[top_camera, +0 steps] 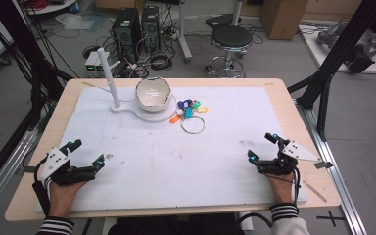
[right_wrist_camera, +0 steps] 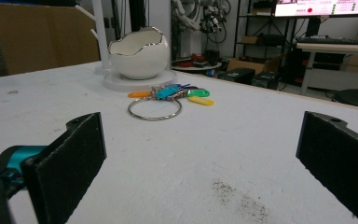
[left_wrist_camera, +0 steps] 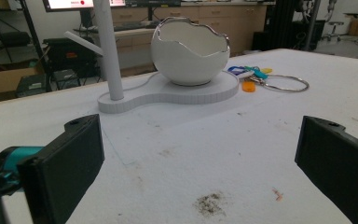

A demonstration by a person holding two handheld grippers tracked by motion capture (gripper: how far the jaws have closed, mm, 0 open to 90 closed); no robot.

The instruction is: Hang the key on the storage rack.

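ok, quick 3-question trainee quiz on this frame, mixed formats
1. True or false: the key ring lies inside the egg-shaped bowl.
2. The left gripper and right gripper are: A) both open, holding nothing B) both shut C) one holding the ring.
3. Fill in: the bowl sits on a white stand beside an upright ____.

Key: 1 false, the ring lies on the mat beside the stand. 2 A. 3 post.

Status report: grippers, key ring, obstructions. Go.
Left gripper and right gripper open, empty, at near edge. Key ring flat on the mat, beside the bowl stand. Path clear.
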